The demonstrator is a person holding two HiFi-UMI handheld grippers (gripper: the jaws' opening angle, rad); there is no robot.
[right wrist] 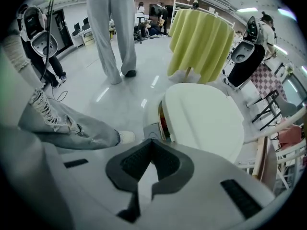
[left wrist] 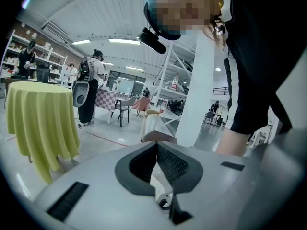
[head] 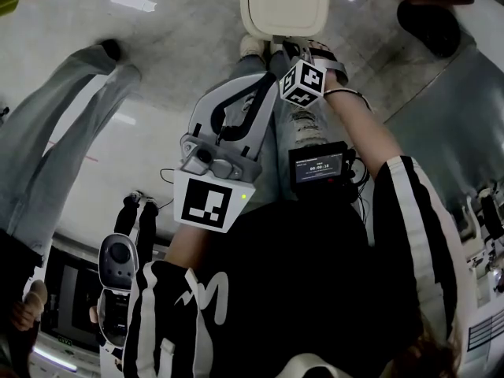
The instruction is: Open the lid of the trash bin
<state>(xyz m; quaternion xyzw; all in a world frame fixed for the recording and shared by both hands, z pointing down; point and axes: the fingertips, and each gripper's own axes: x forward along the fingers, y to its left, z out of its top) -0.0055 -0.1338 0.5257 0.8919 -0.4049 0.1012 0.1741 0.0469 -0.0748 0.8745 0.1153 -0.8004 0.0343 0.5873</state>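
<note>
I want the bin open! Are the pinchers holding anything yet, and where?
Nothing is held. The left gripper and right gripper are both shut and empty; the cream-white plastic trash bin lid lies beyond the right one.

The trash bin's lid is cream white. The left claw and right claw are pale grey with black ribbed pads (marker cube in black-and-white squares). The table wears a yellow-green cloth; the floor is glossy grey.
</note>
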